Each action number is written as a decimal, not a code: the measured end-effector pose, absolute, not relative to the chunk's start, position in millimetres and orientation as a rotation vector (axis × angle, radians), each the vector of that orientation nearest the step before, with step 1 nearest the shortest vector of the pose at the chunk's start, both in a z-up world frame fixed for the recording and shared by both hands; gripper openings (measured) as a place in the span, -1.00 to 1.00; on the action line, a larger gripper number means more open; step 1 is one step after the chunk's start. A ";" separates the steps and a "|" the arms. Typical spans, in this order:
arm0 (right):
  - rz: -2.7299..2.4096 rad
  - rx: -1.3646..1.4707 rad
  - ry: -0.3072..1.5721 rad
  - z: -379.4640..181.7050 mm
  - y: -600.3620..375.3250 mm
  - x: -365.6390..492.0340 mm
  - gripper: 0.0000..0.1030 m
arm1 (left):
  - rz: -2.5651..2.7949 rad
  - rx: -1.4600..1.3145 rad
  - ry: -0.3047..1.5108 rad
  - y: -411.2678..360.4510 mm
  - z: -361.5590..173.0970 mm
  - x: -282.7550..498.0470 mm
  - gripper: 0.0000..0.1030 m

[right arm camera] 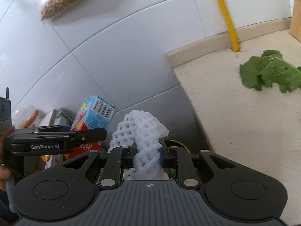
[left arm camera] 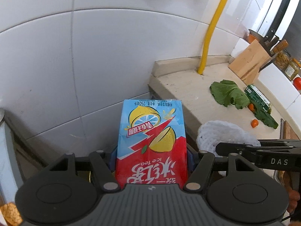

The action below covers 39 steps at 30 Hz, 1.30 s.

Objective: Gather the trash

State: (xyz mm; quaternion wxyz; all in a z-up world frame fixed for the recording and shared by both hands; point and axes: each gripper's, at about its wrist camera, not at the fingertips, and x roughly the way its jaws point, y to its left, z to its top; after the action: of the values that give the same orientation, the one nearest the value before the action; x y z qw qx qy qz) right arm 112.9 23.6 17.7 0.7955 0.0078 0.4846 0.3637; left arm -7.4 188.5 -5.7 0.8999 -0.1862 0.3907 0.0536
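The left gripper (left arm camera: 151, 156) had its jaws clamped on the ice tea carton (left arm camera: 151, 137), which filled the lower centre of the left wrist view, printed face up and label upside down. The right gripper (right arm camera: 146, 150) was pinched tight on a white foam fruit net (right arm camera: 143, 130), squeezed narrow between the pads, low in the middle of its own view. Both were off the counter's left edge, in front of the white tiled wall (left arm camera: 75, 56). On the beige countertop (left arm camera: 188, 90), right of frame, lay a green leaf (left arm camera: 227, 94), a green packet (left arm camera: 257, 98) just beside it and small orange bits (left arm camera: 254, 122). A yellow pipe (left arm camera: 212, 28) rose from the counter's back edge, a wooden knife block (left arm camera: 250, 60) farther right with jars (left arm camera: 286, 62) behind. The countertop before the leaf lay bare.
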 end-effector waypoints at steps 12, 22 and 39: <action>0.797 -0.001 1.082 -1.0 50.9 104.6 -0.54 | 0.165 -0.410 0.836 207.3 -24.9 -27.3 0.16; 0.798 -0.022 1.112 -15.3 69.4 101.8 -0.54 | 0.193 -0.420 0.847 215.7 -37.3 -29.8 0.16; 0.759 -0.065 1.160 -38.1 91.0 111.2 -0.53 | 0.224 -0.454 0.863 225.6 -55.4 -19.2 0.16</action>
State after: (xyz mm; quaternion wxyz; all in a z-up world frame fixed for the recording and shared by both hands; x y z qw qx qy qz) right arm 111.2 91.0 -38.1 0.7687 -0.0297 0.5347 0.3497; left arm -19.2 225.6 -55.4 0.8775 -0.2177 0.4136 0.1074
